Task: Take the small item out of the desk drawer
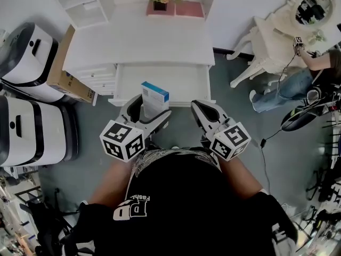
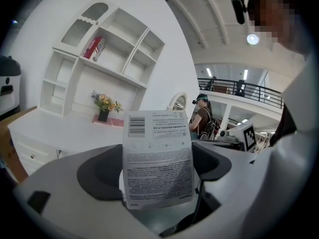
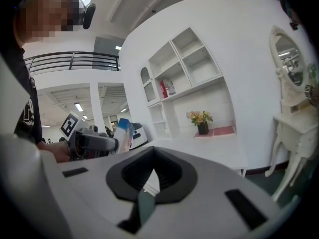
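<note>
Small box (image 1: 154, 99) clamped in the left claw (image 1: 151, 112), over the front edge of the open drawer (image 1: 184, 84).
White tabletop (image 1: 138, 41) ahead, flower pot (image 1: 160, 4) at its back edge. The drawer stands open under the tabletop's near side. Left claw's jaws are closed on the lower part of the box. Box is upright, blue end up, printed face with barcode toward the left gripper view's camera. Right claw (image 1: 198, 106) is just beside it, jaws together, gripping nothing.
</note>
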### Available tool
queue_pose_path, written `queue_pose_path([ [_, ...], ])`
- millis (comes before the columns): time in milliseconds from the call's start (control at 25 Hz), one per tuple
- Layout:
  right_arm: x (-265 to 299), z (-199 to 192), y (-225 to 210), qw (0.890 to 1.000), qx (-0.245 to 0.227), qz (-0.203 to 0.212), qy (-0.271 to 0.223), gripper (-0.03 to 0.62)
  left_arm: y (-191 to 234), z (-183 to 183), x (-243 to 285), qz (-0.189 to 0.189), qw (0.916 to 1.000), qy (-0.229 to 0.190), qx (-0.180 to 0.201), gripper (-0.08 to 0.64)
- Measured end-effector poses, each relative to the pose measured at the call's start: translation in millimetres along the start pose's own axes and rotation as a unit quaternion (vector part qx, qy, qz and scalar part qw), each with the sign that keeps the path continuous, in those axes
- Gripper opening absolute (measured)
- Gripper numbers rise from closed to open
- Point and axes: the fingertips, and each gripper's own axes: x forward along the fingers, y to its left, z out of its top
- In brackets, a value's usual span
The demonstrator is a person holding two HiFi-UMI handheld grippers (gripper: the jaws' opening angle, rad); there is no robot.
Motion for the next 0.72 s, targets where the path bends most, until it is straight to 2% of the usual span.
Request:
queue_pose_path([
  [200, -10.8, 1.5, -6.8, 1.000, 0.013, 0.003, -0.013, 0.006, -4.9, -8.5, -16.8, 0.033, 0.9994, -0.004, -0.011, 0.434],
  [360, -9.1, -10.1, 10.5, 1.000, 0.016, 0.008, -0.006, 0.006, -2.2, -20.9, -39.0, 0.045, 0.9989, 0.000, -0.014, 0.434],
  [720, 2.7, -9.8, 32.2, 1.000, 0.008, -0.009, 0.003, 0.006, 4.2, -8.6, -52.5, 0.025, 0.9997, 0.003, -0.001, 0.434],
])
